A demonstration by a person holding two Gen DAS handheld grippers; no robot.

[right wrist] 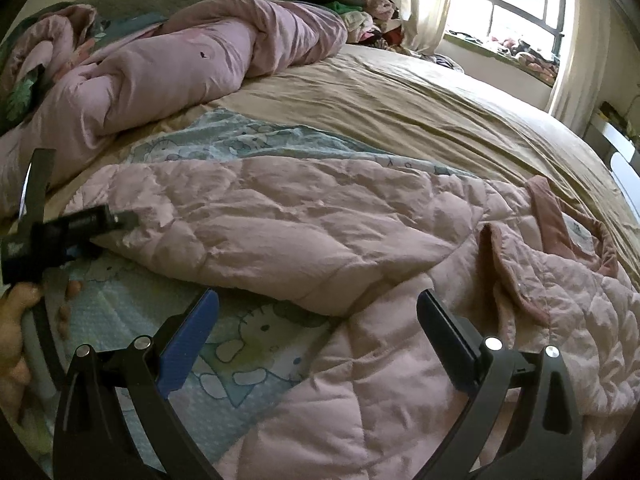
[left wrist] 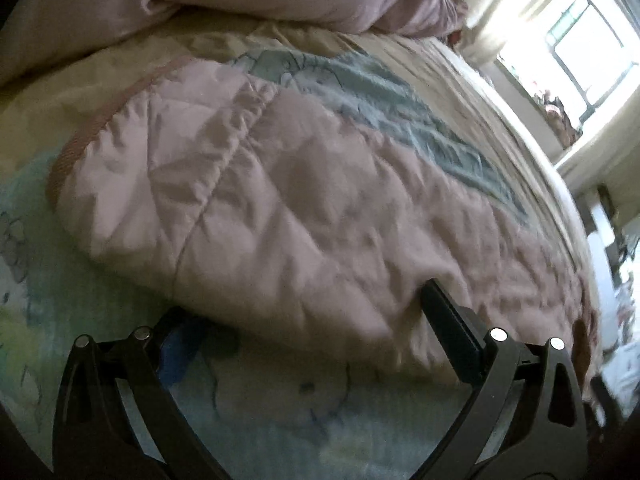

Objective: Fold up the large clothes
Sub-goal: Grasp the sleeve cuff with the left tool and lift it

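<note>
- The pink quilted jacket [right wrist: 320, 224] lies spread on the bed [right wrist: 460, 120], atop the cartoon-print sheet [right wrist: 248, 344].
- Left gripper [left wrist: 312, 316]: jaws wide apart at the sleeve's edge, nothing clamped.
- Right gripper [right wrist: 320, 320]: wide open, holding nothing, near the jacket's collar [right wrist: 516, 272].
- Judgement: bite the full padded thickness before lifting, and keep the fold line straight.

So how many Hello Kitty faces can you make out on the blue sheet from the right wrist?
3. One near the right gripper's blue finger, one by the left gripper, one faint above the pink quilted jacket. The jacket may hide more.
</note>
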